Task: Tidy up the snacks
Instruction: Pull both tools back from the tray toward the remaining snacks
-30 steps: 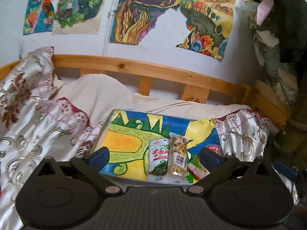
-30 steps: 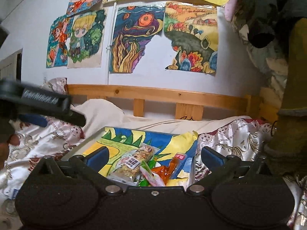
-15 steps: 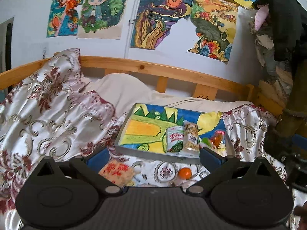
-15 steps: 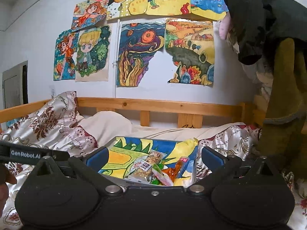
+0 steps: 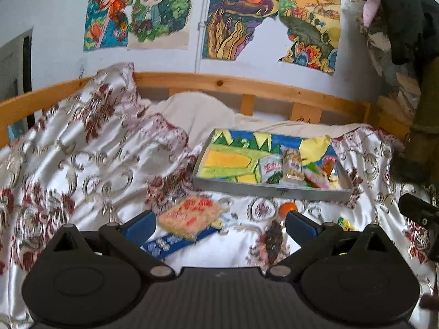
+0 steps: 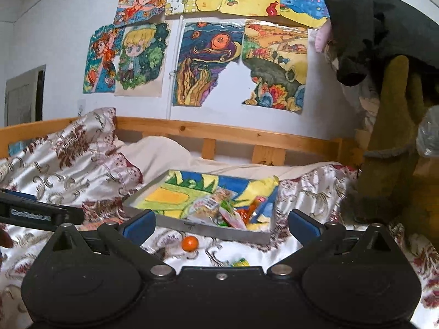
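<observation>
Both grippers hover wide apart and empty over the bed.
Left gripper and right gripper face one gray tray holding about four snack packets; one orange ball, one noodle packet and one blue packet lie on the bedspread in front of it.

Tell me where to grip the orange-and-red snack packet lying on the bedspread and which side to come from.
The snack packet lies flat, resting partly on a blue pack, just ahead of the open left gripper. Probably best to come from above and pinch across its narrower width near the middle; the raised edge over the blue pack gives a finger room.
</observation>
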### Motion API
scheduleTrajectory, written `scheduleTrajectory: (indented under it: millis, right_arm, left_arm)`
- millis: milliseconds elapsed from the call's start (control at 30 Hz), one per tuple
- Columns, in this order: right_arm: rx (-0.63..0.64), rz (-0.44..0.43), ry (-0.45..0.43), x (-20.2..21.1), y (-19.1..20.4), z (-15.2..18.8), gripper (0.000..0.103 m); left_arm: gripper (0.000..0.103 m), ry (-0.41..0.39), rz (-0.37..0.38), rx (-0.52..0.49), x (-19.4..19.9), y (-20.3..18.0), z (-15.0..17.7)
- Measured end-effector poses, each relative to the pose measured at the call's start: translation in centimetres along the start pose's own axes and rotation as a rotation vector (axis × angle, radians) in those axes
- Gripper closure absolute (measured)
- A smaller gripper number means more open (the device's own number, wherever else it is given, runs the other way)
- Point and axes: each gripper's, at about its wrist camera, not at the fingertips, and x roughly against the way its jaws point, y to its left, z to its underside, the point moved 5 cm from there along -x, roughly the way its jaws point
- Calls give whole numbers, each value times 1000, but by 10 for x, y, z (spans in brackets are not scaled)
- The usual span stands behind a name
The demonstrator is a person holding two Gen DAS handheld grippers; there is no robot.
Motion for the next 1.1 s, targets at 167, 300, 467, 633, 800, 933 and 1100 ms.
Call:
scheduleTrajectory:
  millis: [167, 300, 467, 633, 800, 933, 1100]
  right_arm:
    - [-10, 19, 55, -2, -1, 21, 1]
    - [-9, 17, 98, -7, 1, 35, 1]
    - [-14, 10, 141, -14, 3, 47, 1]
    - [-31, -1, 176, -22, 2, 56, 1]
    - [-45, -1, 207, -29, 1, 64, 1]
    - [-48, 3, 225, -33, 1, 68, 1]
    - [-68, 4, 244, -40, -1, 73, 1]
  left_arm:
    - [1, 73, -2, 0, -9, 4, 22]
    - [1, 109, -8, -12, -15, 3, 35]
    - [1, 121, -13, -36, -17, -1, 40]
    - [1, 140, -17, -39, -23, -3, 43]
    - [1, 153, -20, -48, -27, -4, 46]
    - [1, 150, -41, -65, -30, -3, 46]
    - [1, 148, -49, -86, -34, -5, 45]
